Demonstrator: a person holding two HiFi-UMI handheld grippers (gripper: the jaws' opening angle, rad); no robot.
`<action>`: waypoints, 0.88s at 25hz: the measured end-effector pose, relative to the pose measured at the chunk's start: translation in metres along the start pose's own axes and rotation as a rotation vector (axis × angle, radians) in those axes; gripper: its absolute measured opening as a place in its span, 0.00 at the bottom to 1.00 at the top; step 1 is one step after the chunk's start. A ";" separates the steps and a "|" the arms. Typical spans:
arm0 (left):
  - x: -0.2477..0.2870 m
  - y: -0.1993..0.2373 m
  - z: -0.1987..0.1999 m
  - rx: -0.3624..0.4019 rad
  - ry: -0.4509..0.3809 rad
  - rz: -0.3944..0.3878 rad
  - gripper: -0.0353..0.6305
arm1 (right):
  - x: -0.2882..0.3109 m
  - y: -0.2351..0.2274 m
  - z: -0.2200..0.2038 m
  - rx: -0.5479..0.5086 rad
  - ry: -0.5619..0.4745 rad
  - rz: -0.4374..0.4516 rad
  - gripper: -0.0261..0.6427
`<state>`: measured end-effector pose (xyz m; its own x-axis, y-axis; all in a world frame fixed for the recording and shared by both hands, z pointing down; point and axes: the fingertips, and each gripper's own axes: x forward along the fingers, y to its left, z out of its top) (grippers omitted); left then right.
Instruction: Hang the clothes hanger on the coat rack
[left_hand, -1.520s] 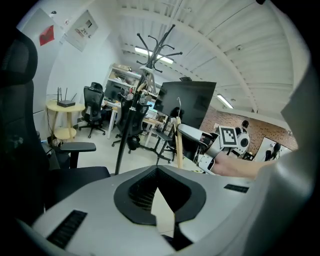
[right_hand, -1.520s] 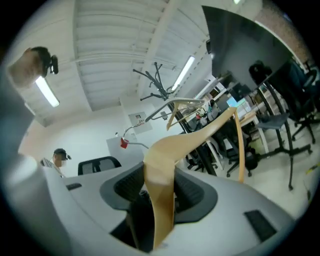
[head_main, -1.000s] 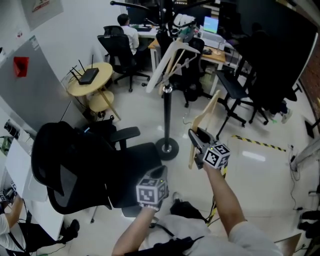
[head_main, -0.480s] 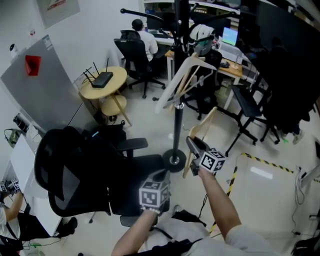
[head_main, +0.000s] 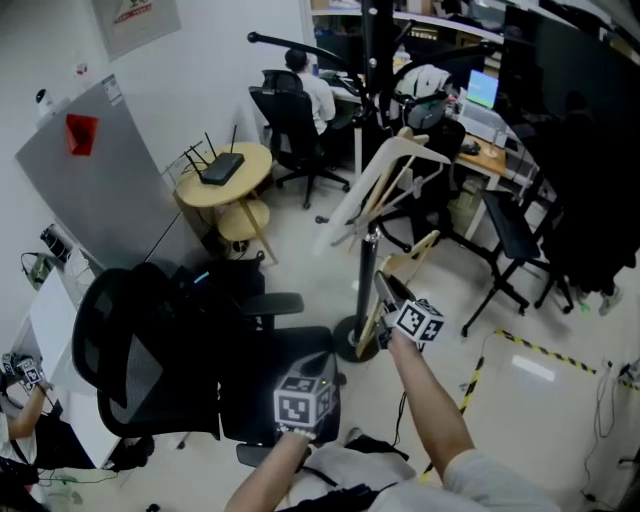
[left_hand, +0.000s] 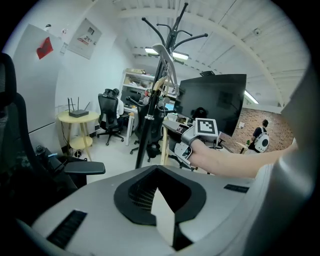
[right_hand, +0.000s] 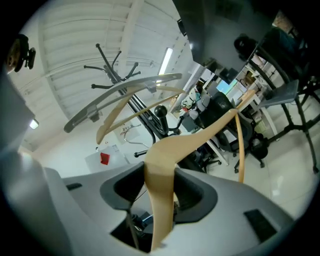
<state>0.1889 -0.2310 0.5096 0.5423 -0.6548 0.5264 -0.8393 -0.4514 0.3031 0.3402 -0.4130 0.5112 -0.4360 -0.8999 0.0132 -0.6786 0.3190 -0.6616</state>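
Note:
The black coat rack (head_main: 369, 190) stands mid-floor on a round base (head_main: 352, 342). A pale grey hanger (head_main: 385, 172) and a wooden one hang from it. My right gripper (head_main: 385, 298) is shut on another wooden hanger (head_main: 402, 268), just right of the pole. In the right gripper view that hanger (right_hand: 199, 136) runs between the jaws of the right gripper (right_hand: 160, 172), with the rack's arms (right_hand: 114, 66) beyond. My left gripper (head_main: 320, 362) is low, near the chair seat, shut and empty. The left gripper view has the left gripper (left_hand: 156, 175), the rack (left_hand: 164, 65) and the right gripper (left_hand: 183, 148).
A black office chair (head_main: 150, 360) stands close on my left. Behind it are a round wooden table (head_main: 222, 175) with a router and a grey panel (head_main: 95, 165). A person (head_main: 310, 90) sits at desks at the back. More chairs (head_main: 505, 235) and striped floor tape (head_main: 470, 375) lie to the right.
Both grippers have come closer to the coat rack. The right gripper has carried the wooden hanger left, up beside the pole, and rolled a little. Its grip is unchanged.

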 end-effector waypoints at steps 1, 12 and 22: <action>0.002 0.001 0.001 -0.003 0.000 0.006 0.03 | 0.004 -0.002 0.002 0.011 -0.003 -0.002 0.35; 0.018 0.015 0.003 -0.030 0.011 0.058 0.03 | 0.033 -0.031 0.001 0.235 -0.056 -0.024 0.35; 0.015 0.029 -0.011 -0.058 0.028 0.083 0.03 | 0.041 -0.041 -0.008 0.357 -0.103 -0.044 0.35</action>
<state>0.1716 -0.2471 0.5349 0.4701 -0.6709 0.5735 -0.8826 -0.3600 0.3023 0.3456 -0.4605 0.5450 -0.3374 -0.9412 -0.0162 -0.4386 0.1724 -0.8820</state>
